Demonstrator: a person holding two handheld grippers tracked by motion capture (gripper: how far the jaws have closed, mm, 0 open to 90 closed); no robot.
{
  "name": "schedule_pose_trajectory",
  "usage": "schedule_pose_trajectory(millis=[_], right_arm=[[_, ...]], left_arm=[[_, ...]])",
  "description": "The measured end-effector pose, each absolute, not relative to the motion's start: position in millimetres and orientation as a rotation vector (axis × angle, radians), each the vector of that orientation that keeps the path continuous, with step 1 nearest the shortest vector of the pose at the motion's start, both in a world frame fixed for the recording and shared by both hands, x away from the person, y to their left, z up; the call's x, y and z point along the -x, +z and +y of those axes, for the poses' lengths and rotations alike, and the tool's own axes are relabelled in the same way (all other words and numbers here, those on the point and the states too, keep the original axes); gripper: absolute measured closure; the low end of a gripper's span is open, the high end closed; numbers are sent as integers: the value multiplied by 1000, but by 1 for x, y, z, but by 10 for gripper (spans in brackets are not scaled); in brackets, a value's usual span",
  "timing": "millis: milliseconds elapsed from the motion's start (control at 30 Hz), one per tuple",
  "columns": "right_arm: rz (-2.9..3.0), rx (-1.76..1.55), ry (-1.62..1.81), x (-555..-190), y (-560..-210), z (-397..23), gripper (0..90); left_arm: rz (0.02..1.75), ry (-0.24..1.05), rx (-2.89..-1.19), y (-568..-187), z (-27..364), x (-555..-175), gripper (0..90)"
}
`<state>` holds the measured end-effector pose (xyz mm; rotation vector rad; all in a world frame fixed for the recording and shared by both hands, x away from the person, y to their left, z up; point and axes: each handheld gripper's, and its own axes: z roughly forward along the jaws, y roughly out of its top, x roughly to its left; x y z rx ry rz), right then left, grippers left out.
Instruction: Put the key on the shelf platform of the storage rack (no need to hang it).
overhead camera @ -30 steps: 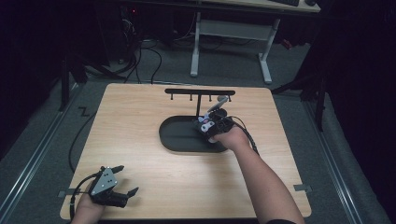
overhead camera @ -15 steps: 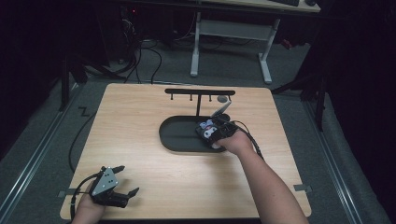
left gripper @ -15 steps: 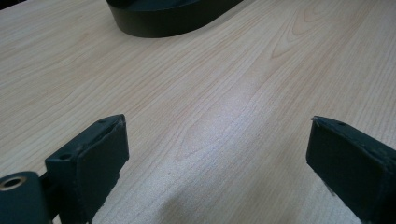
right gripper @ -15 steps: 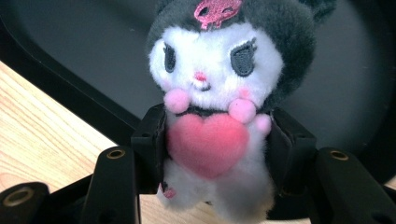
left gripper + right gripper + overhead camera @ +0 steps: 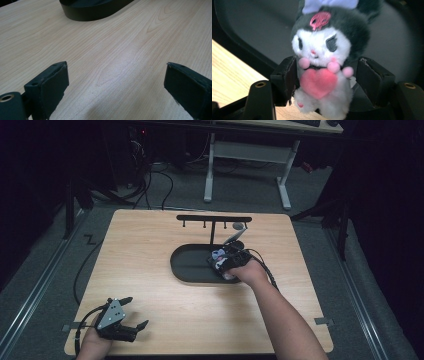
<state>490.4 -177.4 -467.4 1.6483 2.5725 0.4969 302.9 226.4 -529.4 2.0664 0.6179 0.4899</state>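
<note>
right tongs [image 5: 324, 72] clamp plush toy [image 5: 324, 57], its ears cut off above.

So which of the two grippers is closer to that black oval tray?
The right. The right gripper hovers over the black oval tray, gripping a plush toy. The left gripper sits open near the wooden table's front-left corner.

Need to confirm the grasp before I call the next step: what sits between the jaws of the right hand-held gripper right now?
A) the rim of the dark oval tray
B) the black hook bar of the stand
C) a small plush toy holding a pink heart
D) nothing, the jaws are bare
C: in the right gripper view the plush toy with the pink heart sits between the two jaws of the right hand-held gripper, above the dark oval tray.
</note>
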Motion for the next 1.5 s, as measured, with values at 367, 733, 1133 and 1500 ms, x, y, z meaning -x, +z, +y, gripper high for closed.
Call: schedule_pose_trajectory(millis=[367,733,1133,1500], right_arm=[[2542,-1569,551,-481,-447,-182,341],[2509,-1514,584,-472,-434,-189,340],[2501,-1463,588,-465,-430,-189,313],[2459,-1417,637,-448,-443,-197,272]], left_arm=[[611,490,-2083,-530,223,-302,64],[617,491,-2079,-530,223,-302,63],[618,495,-2081,-531,224,-302,63],[622,495,-2083,-531,223,-302,63]])
